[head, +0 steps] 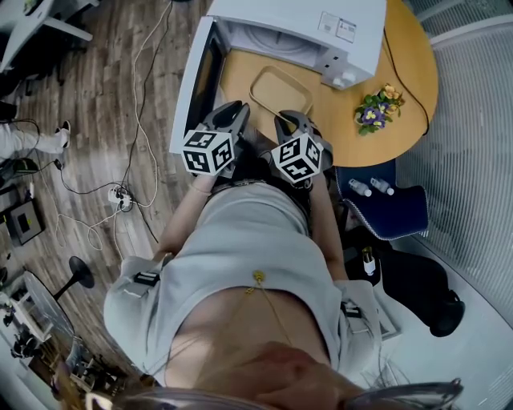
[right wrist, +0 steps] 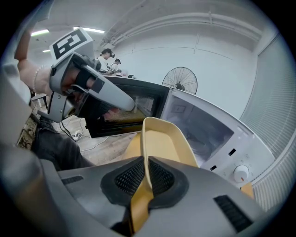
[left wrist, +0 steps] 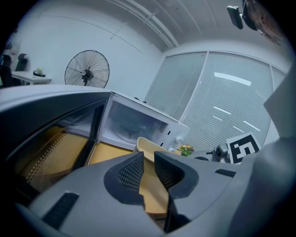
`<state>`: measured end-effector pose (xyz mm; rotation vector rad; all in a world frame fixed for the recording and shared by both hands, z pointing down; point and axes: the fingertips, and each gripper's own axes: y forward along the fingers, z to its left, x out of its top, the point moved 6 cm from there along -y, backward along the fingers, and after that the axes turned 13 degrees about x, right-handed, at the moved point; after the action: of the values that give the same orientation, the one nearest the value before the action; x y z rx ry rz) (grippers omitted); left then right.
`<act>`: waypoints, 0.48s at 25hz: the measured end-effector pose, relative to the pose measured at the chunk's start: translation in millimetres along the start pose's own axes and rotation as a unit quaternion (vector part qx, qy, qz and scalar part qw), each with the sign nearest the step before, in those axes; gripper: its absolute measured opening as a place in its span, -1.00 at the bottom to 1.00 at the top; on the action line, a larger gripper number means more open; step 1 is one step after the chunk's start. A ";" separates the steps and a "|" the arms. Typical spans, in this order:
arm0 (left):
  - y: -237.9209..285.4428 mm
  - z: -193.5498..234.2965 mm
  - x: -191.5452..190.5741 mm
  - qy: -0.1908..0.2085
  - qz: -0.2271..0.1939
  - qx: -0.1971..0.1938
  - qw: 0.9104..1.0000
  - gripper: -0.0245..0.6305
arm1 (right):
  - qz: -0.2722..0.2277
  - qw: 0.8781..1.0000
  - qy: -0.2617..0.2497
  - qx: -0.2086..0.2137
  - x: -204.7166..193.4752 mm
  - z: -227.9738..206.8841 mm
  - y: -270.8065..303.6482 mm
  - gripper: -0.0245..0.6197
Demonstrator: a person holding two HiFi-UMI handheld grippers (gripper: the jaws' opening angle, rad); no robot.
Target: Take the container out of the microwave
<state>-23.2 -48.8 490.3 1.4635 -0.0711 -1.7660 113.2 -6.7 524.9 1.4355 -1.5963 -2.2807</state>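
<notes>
A pale yellow container sits out on the round wooden table, in front of the white microwave, whose door hangs open to the left. My right gripper is shut on the container's near rim. In the right gripper view its pads pinch that rim, with the microwave cavity beyond. My left gripper hovers beside the door, left of the container. Its jaws stand slightly apart with nothing between them, and the container shows past them.
A small flower bunch lies on the table's right side. A blue chair with two small bottles stands to my right. Cables and a power strip lie on the wooden floor at left. A standing fan is behind the microwave.
</notes>
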 end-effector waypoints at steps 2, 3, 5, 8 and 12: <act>-1.5 -2.6 -1.5 -0.001 0.000 -0.002 1.000 -0.69 | 0.001 1.000 -0.002 0.002 -1.0 2.1 -0.2 -0.82; -1.7 -4.1 -2.3 -0.001 0.001 -0.003 1.000 -0.69 | 0.002 1.000 -0.002 0.004 -1.7 3.0 -0.1 -0.82; -1.8 -6.8 -3.3 -0.002 0.002 -0.007 1.000 -0.69 | 0.003 1.000 -0.001 0.006 -2.7 4.3 0.4 -0.82; -1.5 -9.8 -4.4 0.000 0.004 -0.013 1.000 -0.69 | 0.002 1.000 0.004 0.007 -2.9 4.8 1.1 -0.82; -1.7 -10.8 -4.2 0.005 0.006 -0.020 1.000 -0.69 | 0.002 1.000 0.014 0.008 -2.8 7.7 2.5 -0.82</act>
<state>-15.1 -40.3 489.3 1.4411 -0.0389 -1.7411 108.5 -0.9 529.1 1.4591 -1.6112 -2.2403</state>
